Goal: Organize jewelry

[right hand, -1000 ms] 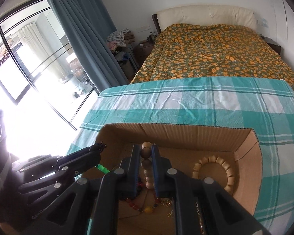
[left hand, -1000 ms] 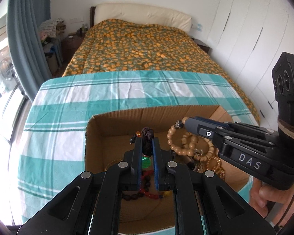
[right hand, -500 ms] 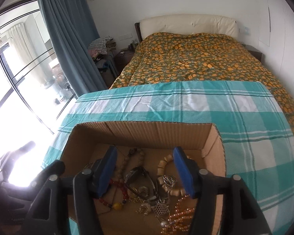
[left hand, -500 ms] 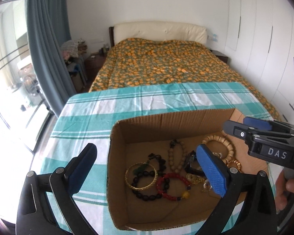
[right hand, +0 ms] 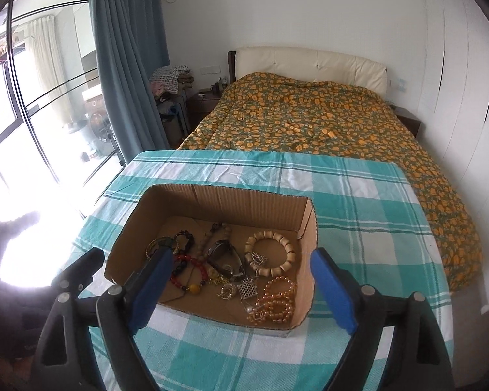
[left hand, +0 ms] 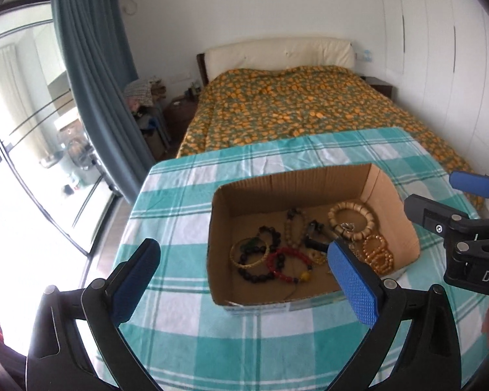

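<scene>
We hold both grippers above a cardboard box [left hand: 313, 182] of jewelry on a table w/ a teal-and-white checked cloth [left hand: 192, 215]. Our left gripper [left hand: 244, 273] has its blue pads spread wide apart, nothing between them; one pad [left hand: 352, 283] shows at 5 o'clock of the box, the other off the box's left wall. Our right gripper [right hand: 241, 286] is opening its jaws, pads apart w/ nothing pinched; from the left wrist view it sits at 3 o'clock of the box.

All the jewelry lies loose on the box floor. In the right wrist view: a chunky wooden bangle [right hand: 270, 254] toward 2 o'clock, an orange bead bracelet [right hand: 277, 299] coiled at 5 o'clock by the right wall, a red bead bracelet [right hand: 192, 267] w/ a yellow bead at 7 o'clock, a dark bead bracelet [right hand: 184, 241] and a gold bangle [right hand: 156, 244] at 9 o'clock. A watch [right hand: 225, 257] lies mid-box, just beside a long pale bead strand [right hand: 212, 234]. Small silver pendants [right hand: 244, 288] are tangled near 6 o'clock, too small to sort out.

Beyond the table at 12 o'clock: a bed [right hand: 309, 120] w/ an orange-patterned cover, a blue curtain [right hand: 127, 58] at 10 o'clock.
</scene>
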The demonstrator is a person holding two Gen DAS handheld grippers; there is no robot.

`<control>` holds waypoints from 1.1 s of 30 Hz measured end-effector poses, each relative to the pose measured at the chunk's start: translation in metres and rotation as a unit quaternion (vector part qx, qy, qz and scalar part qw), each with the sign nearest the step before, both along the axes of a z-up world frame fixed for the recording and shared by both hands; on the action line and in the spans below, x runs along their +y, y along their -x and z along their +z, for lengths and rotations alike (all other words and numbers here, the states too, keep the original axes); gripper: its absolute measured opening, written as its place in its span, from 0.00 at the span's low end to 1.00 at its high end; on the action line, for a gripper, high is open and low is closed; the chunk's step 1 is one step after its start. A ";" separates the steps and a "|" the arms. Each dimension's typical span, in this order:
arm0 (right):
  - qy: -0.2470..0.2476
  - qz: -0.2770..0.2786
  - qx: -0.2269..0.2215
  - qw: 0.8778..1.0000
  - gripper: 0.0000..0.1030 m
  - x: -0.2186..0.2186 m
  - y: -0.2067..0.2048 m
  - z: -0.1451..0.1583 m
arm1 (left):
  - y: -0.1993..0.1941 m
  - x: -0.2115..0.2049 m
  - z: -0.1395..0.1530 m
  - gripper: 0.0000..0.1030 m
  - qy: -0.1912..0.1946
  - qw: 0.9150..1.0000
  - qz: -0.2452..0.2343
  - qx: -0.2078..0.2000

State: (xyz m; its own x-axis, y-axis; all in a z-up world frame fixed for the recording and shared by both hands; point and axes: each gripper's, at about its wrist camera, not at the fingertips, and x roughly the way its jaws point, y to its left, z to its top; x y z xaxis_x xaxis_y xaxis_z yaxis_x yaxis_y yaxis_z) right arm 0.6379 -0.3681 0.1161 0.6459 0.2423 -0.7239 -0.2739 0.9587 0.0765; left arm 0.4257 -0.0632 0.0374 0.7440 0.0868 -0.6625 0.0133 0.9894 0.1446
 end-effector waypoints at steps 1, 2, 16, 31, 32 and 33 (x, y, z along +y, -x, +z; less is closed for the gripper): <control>0.000 0.000 0.000 1.000 0.85 0.000 0.000 0.000 | 0.003 0.002 0.002 0.99 0.007 1.000 0.003 0.003; 0.004 0.003 -0.003 1.000 0.85 0.001 0.005 0.004 | 0.006 0.004 0.004 0.99 0.017 1.000 0.003 0.007; 0.029 0.023 0.001 0.999 0.85 0.009 0.041 0.029 | 0.025 0.020 0.032 1.00 0.051 0.998 0.037 0.014; 0.034 0.027 0.005 0.999 0.85 0.009 0.040 0.026 | 0.018 0.023 0.026 1.00 0.044 0.997 0.053 0.018; 0.034 0.027 0.005 0.999 0.85 0.009 0.039 0.025 | 0.018 0.023 0.026 1.00 0.045 0.997 0.053 0.019; 0.033 0.026 0.006 0.999 0.85 0.009 0.039 0.025 | 0.018 0.023 0.026 1.00 0.045 0.997 0.053 0.019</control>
State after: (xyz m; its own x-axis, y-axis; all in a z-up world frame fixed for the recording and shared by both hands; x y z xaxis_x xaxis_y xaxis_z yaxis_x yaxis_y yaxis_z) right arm 0.5984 -0.3591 0.1412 0.6245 0.2267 -0.7474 -0.3236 0.9461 0.0166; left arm 0.4073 -0.0407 0.0637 0.7083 0.1039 -0.6982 -0.0892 0.9944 0.0574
